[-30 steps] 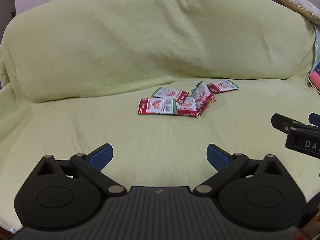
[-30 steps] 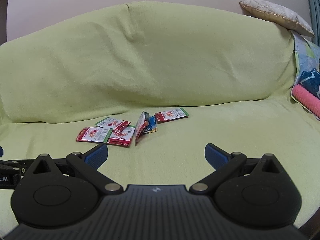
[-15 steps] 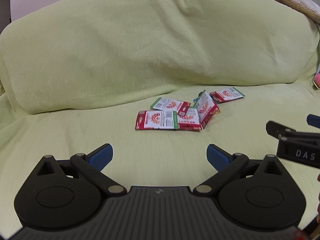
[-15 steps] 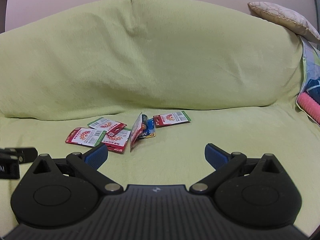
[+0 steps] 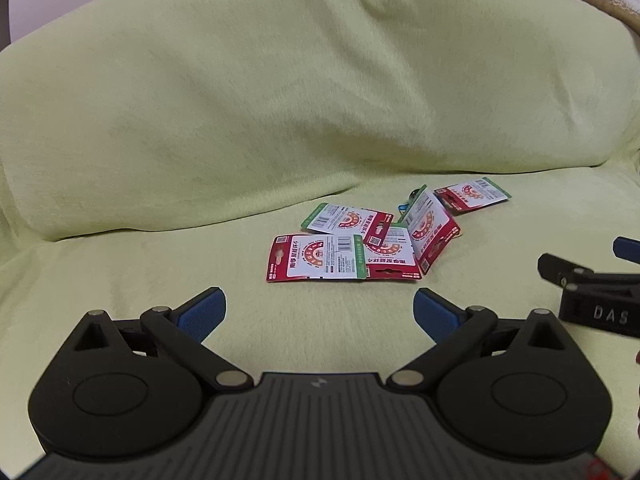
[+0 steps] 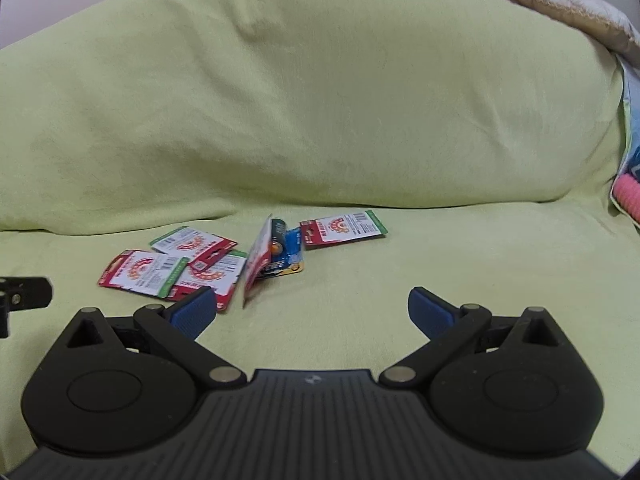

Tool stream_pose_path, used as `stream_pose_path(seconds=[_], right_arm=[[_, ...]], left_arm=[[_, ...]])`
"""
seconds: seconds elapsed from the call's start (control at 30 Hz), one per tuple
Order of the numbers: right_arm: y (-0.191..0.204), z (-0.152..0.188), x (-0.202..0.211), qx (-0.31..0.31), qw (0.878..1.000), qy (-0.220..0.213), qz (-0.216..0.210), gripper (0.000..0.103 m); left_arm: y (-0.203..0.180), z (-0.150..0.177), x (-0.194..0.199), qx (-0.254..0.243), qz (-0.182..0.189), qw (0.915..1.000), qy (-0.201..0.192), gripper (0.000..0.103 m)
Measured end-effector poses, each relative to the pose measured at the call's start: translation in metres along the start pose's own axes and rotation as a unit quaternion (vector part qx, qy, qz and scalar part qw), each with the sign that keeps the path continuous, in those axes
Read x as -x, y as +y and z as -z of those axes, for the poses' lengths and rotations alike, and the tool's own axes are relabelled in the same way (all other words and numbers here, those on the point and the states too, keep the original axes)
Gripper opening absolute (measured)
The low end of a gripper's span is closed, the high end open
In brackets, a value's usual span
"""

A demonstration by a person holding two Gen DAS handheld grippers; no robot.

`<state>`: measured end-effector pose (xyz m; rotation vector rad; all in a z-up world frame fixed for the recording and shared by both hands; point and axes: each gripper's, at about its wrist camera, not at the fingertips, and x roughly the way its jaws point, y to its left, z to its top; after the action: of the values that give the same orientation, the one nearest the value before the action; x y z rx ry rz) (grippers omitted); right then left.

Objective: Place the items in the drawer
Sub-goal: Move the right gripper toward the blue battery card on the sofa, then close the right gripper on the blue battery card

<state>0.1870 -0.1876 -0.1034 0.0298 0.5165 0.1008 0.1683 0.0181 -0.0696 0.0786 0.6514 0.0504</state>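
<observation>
The sofa (image 5: 200,128) was covered with a light green throw. A loose bunch of red-and-white battery cards (image 5: 316,258) lay on the seat, some overlapping, one (image 6: 256,264) tipped up on its edge, another (image 6: 344,229) lying a bit apart near the backrest. A beige cushion (image 6: 572,12) sat on top of the backrest.

Soft even light; fisheye-bent edges; slight motion blur
</observation>
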Motion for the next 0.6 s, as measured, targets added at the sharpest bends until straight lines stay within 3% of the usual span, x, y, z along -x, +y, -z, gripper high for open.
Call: stream_pose_path(seconds=[0.1,0.17,0.23,0.3,0.5,0.6], right_arm=[[-0.007,0.000,-0.023,-0.015,1.000,0.016,-0.004,0.087],[-0.010,0.001,-0.041,-0.024,0.999,0.029,-0.009,0.076],[-0.016,0.002,-0.060,-0.039,0.998,0.044,-0.024,0.051],[-0.023,0.004,-0.081,-0.065,0.995,0.065,-0.040,0.036],[-0.038,0.007,-0.132,-0.158,0.980,0.090,-0.080,0.033],[-0.042,0.008,-0.149,-0.220,0.964,0.101,-0.113,0.033]], left_arm=[[0.001,-0.001,-0.013,-0.002,-0.001,1.0000,0.002,0.101],[0.000,-0.001,-0.022,-0.005,-0.002,1.0000,0.004,0.101],[-0.001,-0.002,-0.031,-0.008,-0.001,1.0000,0.004,0.101],[-0.004,-0.003,-0.040,-0.012,0.000,0.9999,0.004,0.101],[-0.007,-0.005,-0.060,-0.016,0.000,0.9998,0.007,0.101],[-0.009,-0.006,-0.070,-0.017,0.000,0.9998,0.009,0.101]])
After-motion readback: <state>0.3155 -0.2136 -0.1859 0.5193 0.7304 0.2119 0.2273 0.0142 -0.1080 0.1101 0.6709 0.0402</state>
